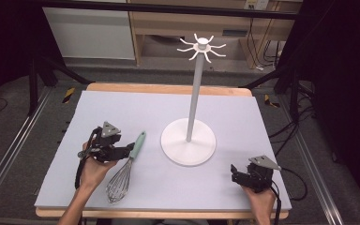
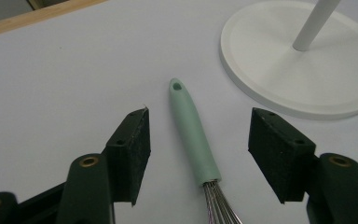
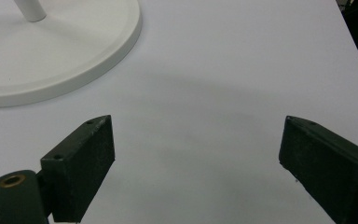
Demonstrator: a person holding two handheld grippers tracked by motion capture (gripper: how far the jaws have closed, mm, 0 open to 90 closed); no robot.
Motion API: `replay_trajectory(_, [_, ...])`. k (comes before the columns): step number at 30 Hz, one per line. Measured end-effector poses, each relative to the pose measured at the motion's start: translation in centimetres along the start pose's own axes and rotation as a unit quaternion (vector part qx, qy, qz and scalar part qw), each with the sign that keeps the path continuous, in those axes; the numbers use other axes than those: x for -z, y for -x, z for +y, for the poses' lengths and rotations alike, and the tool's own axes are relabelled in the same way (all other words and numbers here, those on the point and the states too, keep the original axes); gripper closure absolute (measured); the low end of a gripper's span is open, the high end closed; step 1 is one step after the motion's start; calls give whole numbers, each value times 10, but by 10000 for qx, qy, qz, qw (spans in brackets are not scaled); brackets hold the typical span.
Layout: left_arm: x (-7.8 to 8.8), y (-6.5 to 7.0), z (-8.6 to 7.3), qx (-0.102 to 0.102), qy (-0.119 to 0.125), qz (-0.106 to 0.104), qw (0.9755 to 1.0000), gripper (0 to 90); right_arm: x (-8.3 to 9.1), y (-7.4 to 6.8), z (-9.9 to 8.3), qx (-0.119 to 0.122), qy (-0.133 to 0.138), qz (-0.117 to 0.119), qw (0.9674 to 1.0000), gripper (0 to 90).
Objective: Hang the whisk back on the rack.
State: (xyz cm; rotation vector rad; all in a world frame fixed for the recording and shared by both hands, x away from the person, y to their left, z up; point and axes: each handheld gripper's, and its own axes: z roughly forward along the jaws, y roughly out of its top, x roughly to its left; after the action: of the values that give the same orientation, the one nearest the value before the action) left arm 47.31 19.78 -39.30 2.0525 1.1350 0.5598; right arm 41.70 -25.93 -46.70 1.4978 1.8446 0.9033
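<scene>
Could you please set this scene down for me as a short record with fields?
Surface: pale grey table mat
Tool: wire whisk with mint-green handle, lying flat
Stand: white pole stand with round base and hooked top, upright beside the whisk
Left gripper: jaws open, either side of the handle, pads not touching
Right gripper: open, nothing between the jaws

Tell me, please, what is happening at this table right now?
A person works at the table with a gripper in each hand. The left gripper is open, its jaws on either side of the mint-green handle of a whisk that lies flat on the table, not yet gripped. The right gripper is open over bare table. A white hook stand stands upright behind the whisk, its hooks empty.
</scene>
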Motion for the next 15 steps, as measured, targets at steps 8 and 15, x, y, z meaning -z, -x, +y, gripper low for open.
replay_trajectory(8, [-13, 2, -1, 8, -226, -82, 9997, 405, -2, -2, 0, 36, -27, 20, 10000, 108])
replay_trajectory(15, [-21, 2, -3, 56, -378, -172, 9991, 421, -2, -3, 1, 57, -37, 29, 10000, 108])
